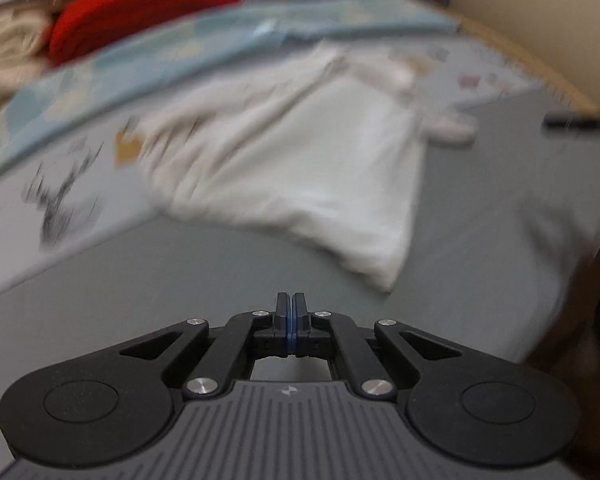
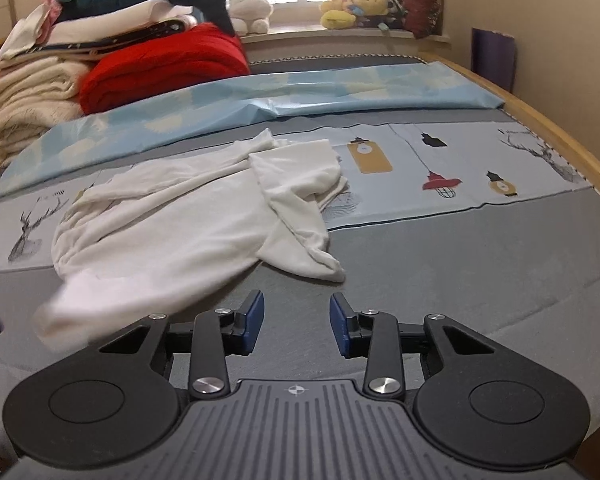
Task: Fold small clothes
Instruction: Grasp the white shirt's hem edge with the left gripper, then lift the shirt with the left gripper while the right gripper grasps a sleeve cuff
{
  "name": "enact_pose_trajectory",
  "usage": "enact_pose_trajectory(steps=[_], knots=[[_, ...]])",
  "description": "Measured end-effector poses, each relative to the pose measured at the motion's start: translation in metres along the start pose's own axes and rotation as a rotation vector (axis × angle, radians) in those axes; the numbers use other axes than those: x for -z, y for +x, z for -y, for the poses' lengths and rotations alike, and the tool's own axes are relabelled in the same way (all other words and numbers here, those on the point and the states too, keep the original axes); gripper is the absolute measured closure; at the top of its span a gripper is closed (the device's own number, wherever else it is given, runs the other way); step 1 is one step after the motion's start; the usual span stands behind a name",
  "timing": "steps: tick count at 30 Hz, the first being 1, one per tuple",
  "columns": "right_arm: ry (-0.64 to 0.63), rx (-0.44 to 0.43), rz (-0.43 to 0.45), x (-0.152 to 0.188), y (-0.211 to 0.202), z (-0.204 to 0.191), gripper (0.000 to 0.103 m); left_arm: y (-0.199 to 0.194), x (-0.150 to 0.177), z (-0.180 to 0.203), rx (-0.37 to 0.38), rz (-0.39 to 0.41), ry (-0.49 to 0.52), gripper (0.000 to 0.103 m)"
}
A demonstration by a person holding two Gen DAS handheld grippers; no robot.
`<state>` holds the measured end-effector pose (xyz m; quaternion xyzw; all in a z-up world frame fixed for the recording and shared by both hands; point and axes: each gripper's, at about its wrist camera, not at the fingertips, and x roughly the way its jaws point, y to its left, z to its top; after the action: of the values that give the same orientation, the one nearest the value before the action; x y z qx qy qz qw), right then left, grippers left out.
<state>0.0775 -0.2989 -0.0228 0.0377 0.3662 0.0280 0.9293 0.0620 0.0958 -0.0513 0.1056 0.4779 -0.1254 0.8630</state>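
Observation:
A small white garment [image 2: 188, 224] lies crumpled on the grey bed sheet [image 2: 480, 272], its sleeves bunched toward the far side. It also shows in the blurred left wrist view [image 1: 300, 160]. My left gripper [image 1: 291, 304] is shut and empty, hovering over bare grey sheet just short of the garment's near corner. My right gripper [image 2: 297, 312] is open and empty, above the sheet, just in front of the garment's near hem and sleeve tip.
A stack of folded blankets with a red one [image 2: 164, 68] sits at the far left. A light blue sheet [image 2: 300, 96] crosses the bed behind the garment. Plush toys [image 2: 352, 4] line the windowsill. The wooden bed rail [image 2: 560, 136] runs along the right.

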Motion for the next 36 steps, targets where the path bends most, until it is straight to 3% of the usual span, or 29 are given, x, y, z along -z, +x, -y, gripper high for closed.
enact_pose_trajectory(steps=[3,6,9,14,16,18,21,23,25,28,30,36], knots=[[-0.032,0.002,-0.005,0.001,0.003,-0.007,0.065,0.000,0.025,-0.037,0.021,-0.081,-0.132,0.103],[-0.040,0.012,-0.022,-0.001,0.011,-0.009,0.065,-0.009,0.032,-0.050,0.065,-0.052,-0.196,0.102],[-0.023,0.019,-0.037,-0.005,0.019,-0.008,0.065,-0.006,0.022,-0.044,0.134,-0.024,-0.234,0.098],[-0.017,0.032,-0.048,-0.003,0.023,-0.012,0.065,0.023,-0.011,-0.006,0.220,-0.037,-0.212,0.095],[-0.026,0.035,-0.047,-0.001,0.022,-0.014,0.065,0.041,-0.025,0.006,0.256,-0.053,-0.255,0.082],[-0.038,0.041,-0.046,0.000,0.020,-0.013,0.065,0.061,-0.036,0.012,0.272,-0.092,-0.319,0.055],[-0.048,0.051,-0.044,0.001,0.017,-0.008,0.065,0.093,-0.052,0.024,0.263,-0.165,-0.440,0.050],[-0.051,0.055,-0.044,0.001,0.014,-0.003,0.065,0.112,-0.058,0.031,0.254,-0.203,-0.511,0.050],[-0.051,0.060,-0.041,0.001,0.010,0.002,0.065,0.125,-0.063,0.041,0.197,-0.232,-0.525,0.056],[-0.041,0.068,-0.037,0.002,0.004,0.011,0.065,0.133,-0.068,0.060,0.094,-0.240,-0.465,0.097],[-0.029,0.075,-0.036,0.002,0.002,0.016,0.065,0.129,-0.070,0.070,0.123,-0.229,-0.432,0.099],[0.012,0.072,-0.039,0.002,0.003,0.020,0.065,0.086,-0.061,0.094,0.292,-0.173,-0.159,0.100]])
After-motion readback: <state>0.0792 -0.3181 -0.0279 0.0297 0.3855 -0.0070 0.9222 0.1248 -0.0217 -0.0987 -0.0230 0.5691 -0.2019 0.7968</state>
